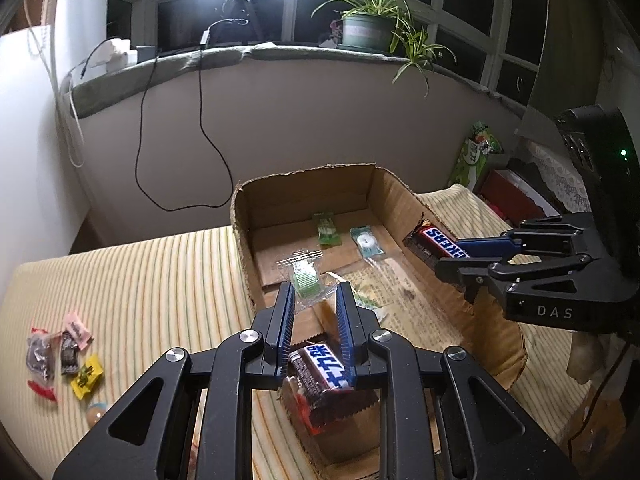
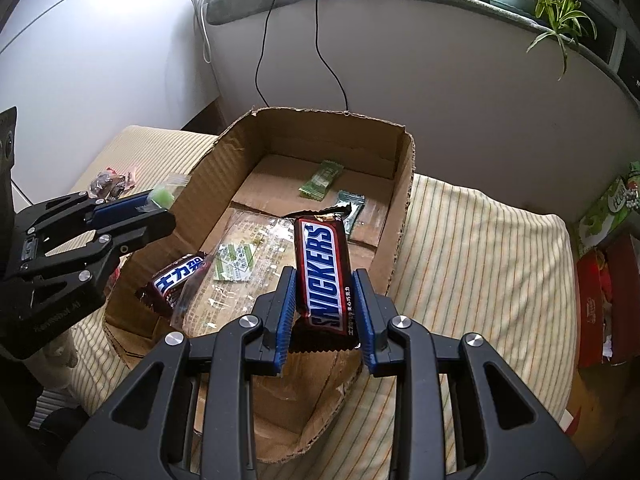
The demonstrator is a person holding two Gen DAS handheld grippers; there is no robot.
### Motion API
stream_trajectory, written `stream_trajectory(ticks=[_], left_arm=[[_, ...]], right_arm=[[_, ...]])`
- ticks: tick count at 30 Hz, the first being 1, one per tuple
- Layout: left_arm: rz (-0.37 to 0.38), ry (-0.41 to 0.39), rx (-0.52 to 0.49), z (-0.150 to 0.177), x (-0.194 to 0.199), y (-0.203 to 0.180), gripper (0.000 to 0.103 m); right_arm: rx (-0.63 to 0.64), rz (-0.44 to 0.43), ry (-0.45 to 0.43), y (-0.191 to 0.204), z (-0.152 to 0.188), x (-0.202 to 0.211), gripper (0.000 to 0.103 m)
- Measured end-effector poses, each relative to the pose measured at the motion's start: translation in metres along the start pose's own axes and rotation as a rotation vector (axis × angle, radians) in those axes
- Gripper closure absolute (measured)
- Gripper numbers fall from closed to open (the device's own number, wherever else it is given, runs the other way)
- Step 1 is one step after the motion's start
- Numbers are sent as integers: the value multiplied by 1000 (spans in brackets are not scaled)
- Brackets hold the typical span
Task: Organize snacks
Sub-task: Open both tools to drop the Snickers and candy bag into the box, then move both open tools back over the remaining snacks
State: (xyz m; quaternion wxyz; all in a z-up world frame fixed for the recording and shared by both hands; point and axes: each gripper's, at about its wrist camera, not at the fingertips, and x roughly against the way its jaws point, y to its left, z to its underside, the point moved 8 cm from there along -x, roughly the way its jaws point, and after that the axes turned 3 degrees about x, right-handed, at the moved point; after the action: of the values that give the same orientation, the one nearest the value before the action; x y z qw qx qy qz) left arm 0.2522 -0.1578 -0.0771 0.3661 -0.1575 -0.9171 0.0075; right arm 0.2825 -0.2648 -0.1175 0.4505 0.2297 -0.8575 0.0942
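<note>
An open cardboard box (image 1: 304,174) (image 2: 332,114) stands on a striped cloth. My left gripper (image 1: 315,292) (image 2: 160,210) hovers over the box's near left corner, shut on a green candy in a clear wrapper (image 1: 306,280) (image 2: 162,196). Beneath it a Snickers bar with Chinese lettering (image 1: 320,372) (image 2: 176,280) lies in the box. My right gripper (image 2: 324,274) (image 1: 444,264) is above the box's right wall, shut on a brown Snickers bar (image 2: 324,276) (image 1: 436,242). Two green packets (image 1: 328,230) (image 2: 322,180) lie near the box's far end.
Several loose wrapped candies (image 1: 64,356) (image 2: 110,182) lie on the cloth left of the box. A red box (image 2: 600,304) and a green bag (image 1: 476,152) stand at the right. A potted plant (image 1: 366,30) and hanging cables (image 1: 200,120) are by the windowsill.
</note>
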Motion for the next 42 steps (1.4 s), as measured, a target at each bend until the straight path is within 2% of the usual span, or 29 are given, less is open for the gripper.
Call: stream_trajectory(ticks=[12, 15, 17, 18, 19, 25, 28, 32, 36, 39, 42], left_arm=[[1, 5, -6, -1, -1, -2, 83], [1, 3, -5, -2, -1, -2, 79], [0, 0, -3, -2, 0, -2, 74], [-1, -1, -2, -3, 1, -1, 74], [0, -3, -2, -3, 1, -1, 73], [0, -10, 0, -4, 6, -1, 73], [-2, -18, 0, -4, 11, -1, 73], [-3, -32, 6, -5, 20, 1, 73], [-6, -47, 11, -5, 30, 4, 73], [-9, -60, 17, -5, 39, 6, 62], [-16, -73, 19, -3, 48, 9, 61]], right_arm=[[-5, -1, -5, -2, 0, -1, 74], [-10, -4, -9, -3, -1, 0, 74], [-10, 0, -11, -3, -1, 2, 68], [-8, 5, -16, -3, -1, 4, 58], [-6, 9, -20, -3, -1, 6, 53], [-7, 17, -30, -2, -1, 11, 51], [-7, 22, -37, -1, -2, 15, 44], [-3, 28, -49, 5, -2, 22, 41], [4, 38, -67, 11, -2, 31, 29], [5, 36, -76, 18, -2, 37, 29], [9, 37, -85, 25, -1, 43, 28]])
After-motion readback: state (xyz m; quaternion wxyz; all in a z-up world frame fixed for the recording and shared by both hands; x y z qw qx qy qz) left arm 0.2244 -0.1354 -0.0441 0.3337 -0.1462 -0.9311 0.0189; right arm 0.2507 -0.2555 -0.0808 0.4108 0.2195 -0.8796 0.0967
